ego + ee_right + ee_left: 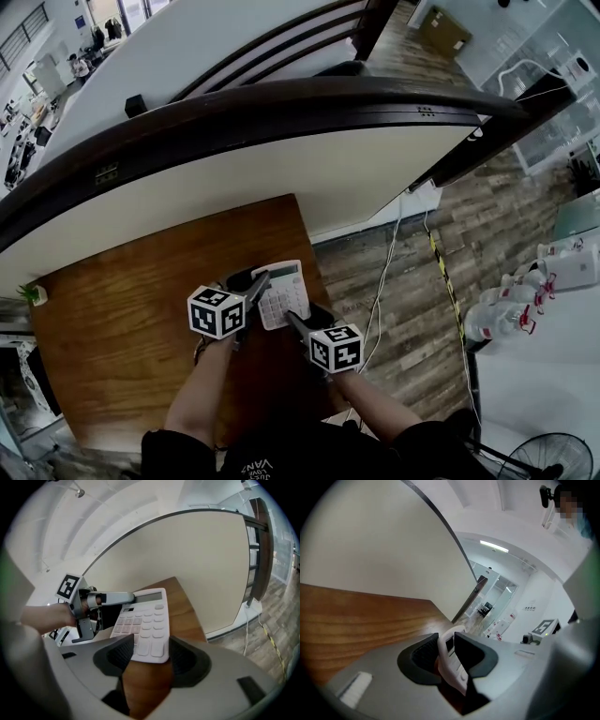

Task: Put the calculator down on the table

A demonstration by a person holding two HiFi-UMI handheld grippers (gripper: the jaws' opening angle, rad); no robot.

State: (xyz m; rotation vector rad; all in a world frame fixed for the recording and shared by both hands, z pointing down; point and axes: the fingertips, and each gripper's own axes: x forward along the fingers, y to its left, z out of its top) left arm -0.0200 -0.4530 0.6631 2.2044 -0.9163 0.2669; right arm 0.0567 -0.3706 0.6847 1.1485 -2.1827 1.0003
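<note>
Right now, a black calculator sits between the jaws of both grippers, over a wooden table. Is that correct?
Not quite: the calculator is white, not black, as the right gripper view shows. It does sit between the jaws of the left gripper and right gripper, over the wooden table.

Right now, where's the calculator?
Head view, centre: the calculator is at the wooden table's right edge, between the left claw, which clamps its side, and the right claw.
</note>
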